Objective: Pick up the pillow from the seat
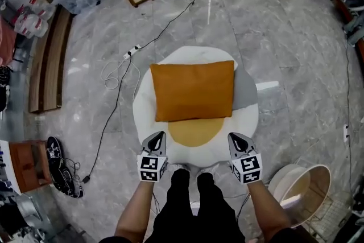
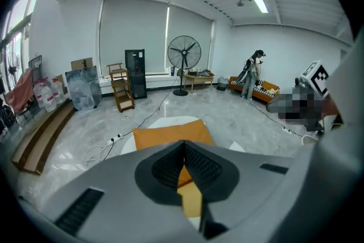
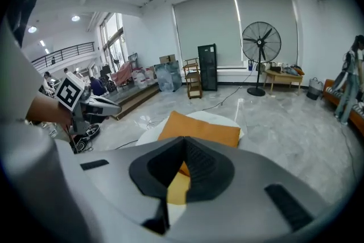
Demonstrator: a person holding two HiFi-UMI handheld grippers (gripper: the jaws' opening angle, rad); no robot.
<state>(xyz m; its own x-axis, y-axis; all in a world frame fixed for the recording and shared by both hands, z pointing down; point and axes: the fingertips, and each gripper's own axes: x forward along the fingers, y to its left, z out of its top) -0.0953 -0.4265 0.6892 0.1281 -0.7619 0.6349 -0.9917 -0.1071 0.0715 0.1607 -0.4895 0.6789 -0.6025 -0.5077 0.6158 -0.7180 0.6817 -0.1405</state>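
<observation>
The left gripper [image 1: 157,140] and the right gripper [image 1: 235,139] are both hanging clenched and empty, their jaws pressing together with nothing between them. Just ahead of their tips, the seat [image 1: 143,122] is showing its white near rim, and a yellow patch [image 1: 194,131] is lying bare between the two tools. Just beyond that patch the pillow [image 1: 193,90] is resting flat on the seat. Its near edge is lying ahead of both tools and apart from them, and its width is spanning roughly the gap between them. Farther out, left of the left gripper, a cable [image 1: 115,101] is trailing across the floor.

The pickup is looking not yet begun. If the jaws are going in closed like this, they will likely be shoving the pillow toward the far rim instead of taking it. The pillow is looking soft, so a pinch catching only the cover at the edge may be slipping as the filling sags. One tool rising ahead of the other would be tipping it off. Stepping left risks catching a foot on the cable.
</observation>
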